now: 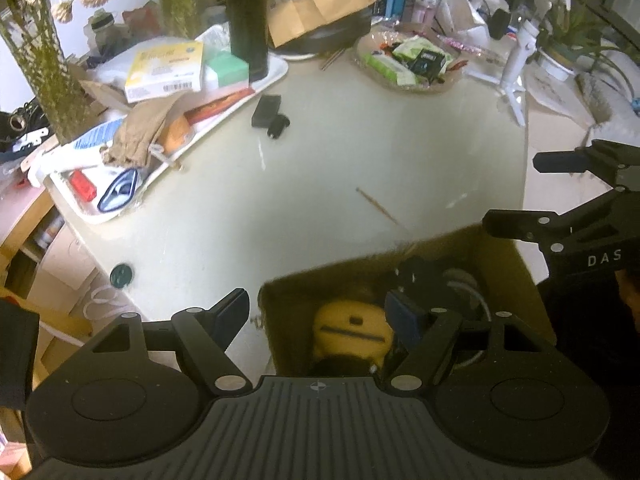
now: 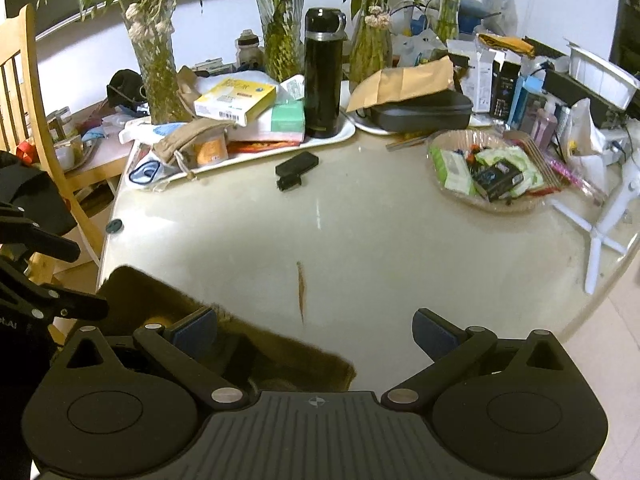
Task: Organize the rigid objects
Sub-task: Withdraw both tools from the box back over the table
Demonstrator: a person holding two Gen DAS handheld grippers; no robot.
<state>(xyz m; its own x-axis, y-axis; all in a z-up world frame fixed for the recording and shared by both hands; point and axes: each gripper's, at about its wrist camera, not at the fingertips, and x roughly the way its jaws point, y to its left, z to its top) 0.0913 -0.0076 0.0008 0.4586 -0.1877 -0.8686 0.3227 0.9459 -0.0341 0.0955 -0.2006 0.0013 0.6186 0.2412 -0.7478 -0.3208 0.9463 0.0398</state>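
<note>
Both the left gripper [image 1: 320, 312] and right gripper [image 2: 316, 330] hang spread, gripping nothing, over the cardboard box [image 1: 496, 248] at the table's near edge, ready to collect; 2 black blocks [image 2: 297, 165] wait mid-table.

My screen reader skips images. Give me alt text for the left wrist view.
Open left tongs hover over an open cardboard box holding a yellow object at the near edge of a pale table. Two small black items lie mid-table; a cluttered white tray sits behind.
</note>
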